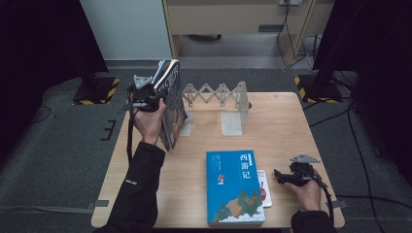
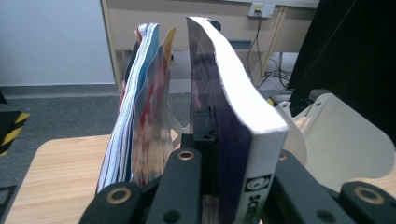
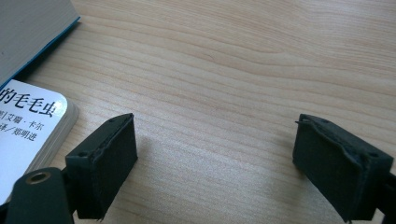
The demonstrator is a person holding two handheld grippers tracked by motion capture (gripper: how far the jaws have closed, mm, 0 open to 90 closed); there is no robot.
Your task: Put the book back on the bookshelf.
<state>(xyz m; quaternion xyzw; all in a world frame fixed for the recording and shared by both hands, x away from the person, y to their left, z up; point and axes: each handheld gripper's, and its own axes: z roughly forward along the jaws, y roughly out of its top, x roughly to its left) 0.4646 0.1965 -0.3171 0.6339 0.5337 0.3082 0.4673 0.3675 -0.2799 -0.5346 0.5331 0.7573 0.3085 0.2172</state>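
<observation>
Currently left gripper (image 1: 145,99) is clamping upright book (image 1: 171,104); keep it vertical toward bookend rack (image 1: 221,99); right gripper (image 1: 286,175) is gaping empty.

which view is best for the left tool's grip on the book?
Left gripper view: its jaws are shut on the book near the spine, pages fanning above. The high view shows the left tool holding that book upright by the rack, but the hand hides the contact. The right gripper view looks at the table.

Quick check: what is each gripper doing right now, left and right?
Left gripper: shut on the dark book, held upright.
Right gripper: open, nothing between its jaws, above the table.
</observation>
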